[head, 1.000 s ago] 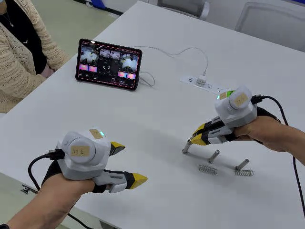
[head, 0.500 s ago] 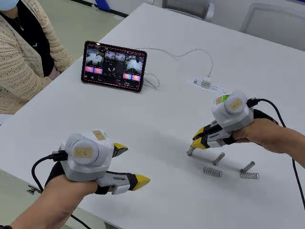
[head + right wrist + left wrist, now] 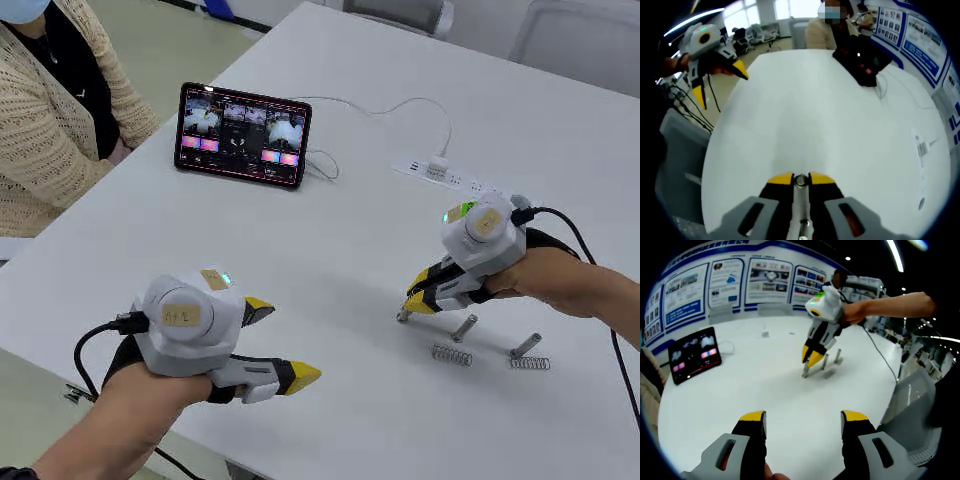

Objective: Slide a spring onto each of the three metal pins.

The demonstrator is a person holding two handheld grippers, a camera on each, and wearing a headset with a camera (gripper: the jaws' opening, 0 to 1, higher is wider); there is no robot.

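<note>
jaws of right gripper [image 3: 415, 298] pinch 1 pin [image 3: 403, 316], mostly hidden between them; those of left gripper [image 3: 285, 340] spread.

- At 6 o'clock we see our right gripper [image 3: 801, 179], jaws clamped on a metal pin [image 3: 801, 205].
- At 10 o'clock is the left gripper [image 3: 721, 84], jaws apart.
- At 12 o'clock a person [image 3: 832, 30] sits behind the white table [image 3: 815, 115].

Large white table [image 3: 330, 230] spread through the room, grey chairs [image 3: 400, 12] set at its far end, pale green floor [image 3: 170, 40] seen beside it, wall [image 3: 705, 257] lined with blue-framed poster boards [image 3: 765, 282], ceiling strip light [image 3: 895, 255] lit overhead, bright windows [image 3: 790, 7] seen beyond
</note>
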